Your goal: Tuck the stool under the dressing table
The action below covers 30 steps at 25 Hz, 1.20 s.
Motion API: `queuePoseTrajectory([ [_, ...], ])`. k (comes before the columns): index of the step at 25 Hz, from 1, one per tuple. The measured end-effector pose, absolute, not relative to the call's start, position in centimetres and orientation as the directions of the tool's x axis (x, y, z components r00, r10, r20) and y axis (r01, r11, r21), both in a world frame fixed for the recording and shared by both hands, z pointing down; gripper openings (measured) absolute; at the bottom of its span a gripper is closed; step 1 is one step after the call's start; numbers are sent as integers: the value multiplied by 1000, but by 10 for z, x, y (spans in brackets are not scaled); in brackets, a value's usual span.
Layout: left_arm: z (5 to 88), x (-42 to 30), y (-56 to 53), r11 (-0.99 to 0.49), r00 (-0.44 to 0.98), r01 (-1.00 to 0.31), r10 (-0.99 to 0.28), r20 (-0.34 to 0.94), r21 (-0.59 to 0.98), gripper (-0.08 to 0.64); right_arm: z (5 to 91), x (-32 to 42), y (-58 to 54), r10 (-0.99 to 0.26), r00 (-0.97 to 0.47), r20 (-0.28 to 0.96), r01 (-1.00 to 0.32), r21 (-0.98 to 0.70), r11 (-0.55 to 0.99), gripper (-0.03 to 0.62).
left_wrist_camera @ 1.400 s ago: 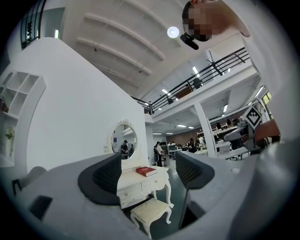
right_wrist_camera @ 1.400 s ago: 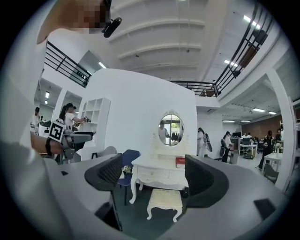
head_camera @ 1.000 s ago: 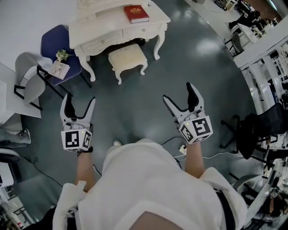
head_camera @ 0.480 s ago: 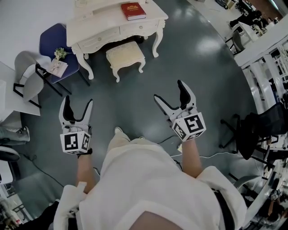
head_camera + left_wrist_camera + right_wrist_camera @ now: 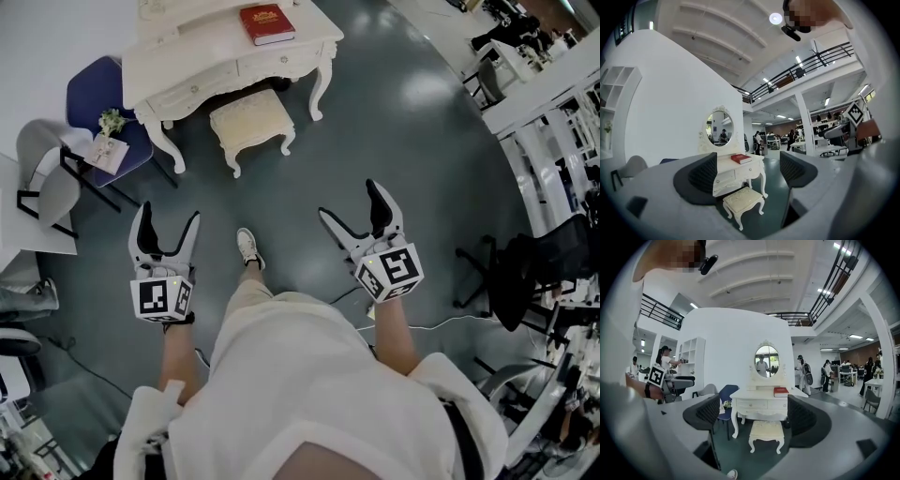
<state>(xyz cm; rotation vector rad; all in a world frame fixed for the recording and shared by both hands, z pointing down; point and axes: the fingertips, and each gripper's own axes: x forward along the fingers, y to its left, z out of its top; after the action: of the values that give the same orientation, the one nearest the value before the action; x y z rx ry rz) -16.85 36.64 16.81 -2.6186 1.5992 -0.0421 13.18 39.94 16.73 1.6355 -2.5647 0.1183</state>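
a glossy dark grey-green floor (image 5: pixel 394 159) catches pale reflections of the ceiling lights. a tall curved white wall (image 5: pixel 736 348) stands at the back, with open white shelves (image 5: pixel 691 357) to its left. a blue chair (image 5: pixel 89 94) stands near the wall, a small plant (image 5: pixel 111 122) and a booklet (image 5: pixel 105 152) on its seat. a grey chair (image 5: pixel 47 187) with a black frame is just beside it. white desks (image 5: pixel 553 89) and a black office chair (image 5: pixel 530 272) line the right side. a white cable (image 5: pixel 441 326) trails over the floor. overhead, a white ribbed ceiling (image 5: pixel 717 37) carries a round lamp (image 5: pixel 776 18). a mezzanine with a dark railing (image 5: pixel 811 64) meets a white pillar (image 5: pixel 805 126), with strip lights below it.
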Motion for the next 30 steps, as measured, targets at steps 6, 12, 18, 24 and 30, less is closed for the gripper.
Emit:
queuePoseTrajectory([
  [6,183,-159,266,-492,493,-869,-870,-6,-54,417,178,126,317,-906,-379,189,-915,68,397,431],
  [12,188,-150,140,-568,568,-823,-823,17,-17,417,169,105,194,-901,-380,209,-917,43,397,431],
  [18,202,-145,54,-646,646,-763,-761,59,23,417,170,88,118,-911,-342,233,-934,20,356,431],
  [24,211,-100,16,-698,702,-712,-708,71,76,417,193,112,84,-906,-308,290,-949,-23,315,431],
  [30,202,-82,-16,-643,644,-764,-760,85,42,416,204,124,23,-864,-424,271,-903,-57,425,430],
])
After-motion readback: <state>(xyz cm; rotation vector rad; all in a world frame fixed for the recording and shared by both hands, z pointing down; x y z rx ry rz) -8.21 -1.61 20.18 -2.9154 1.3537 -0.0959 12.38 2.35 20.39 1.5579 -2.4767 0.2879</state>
